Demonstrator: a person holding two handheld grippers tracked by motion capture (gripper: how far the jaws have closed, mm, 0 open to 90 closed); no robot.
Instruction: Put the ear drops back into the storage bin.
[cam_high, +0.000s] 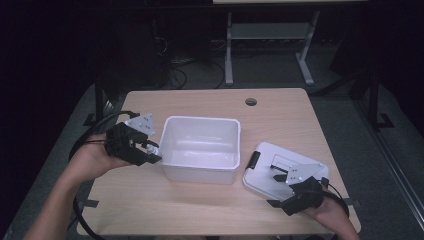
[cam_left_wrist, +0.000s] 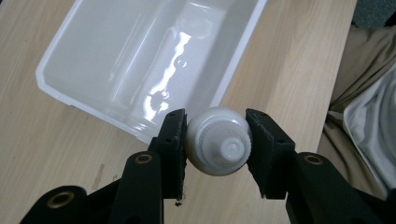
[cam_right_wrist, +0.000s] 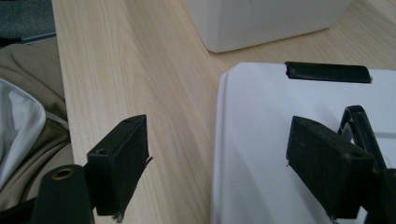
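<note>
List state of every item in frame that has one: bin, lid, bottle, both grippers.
white plastic bin: open, lid off, empty, upright on the table.
bin lid: off the bin, lying flat on the table to its right, black latch at its near-bin edge.
small white bottle: capped, clamped between the jaws, near the bin's rim.
left gripper: shut on the bottle.
right gripper: open, jaws straddling the lid's edge.

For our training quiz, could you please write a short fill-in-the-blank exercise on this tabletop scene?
1. The left gripper is shut on a small white plastic ____.
2. The open white plastic bin contains ____.
3. The jaws of the right gripper stand ____.
4. The flat white plastic lid has ____ latches.

Missing words: bottle; nothing; open; black
</note>
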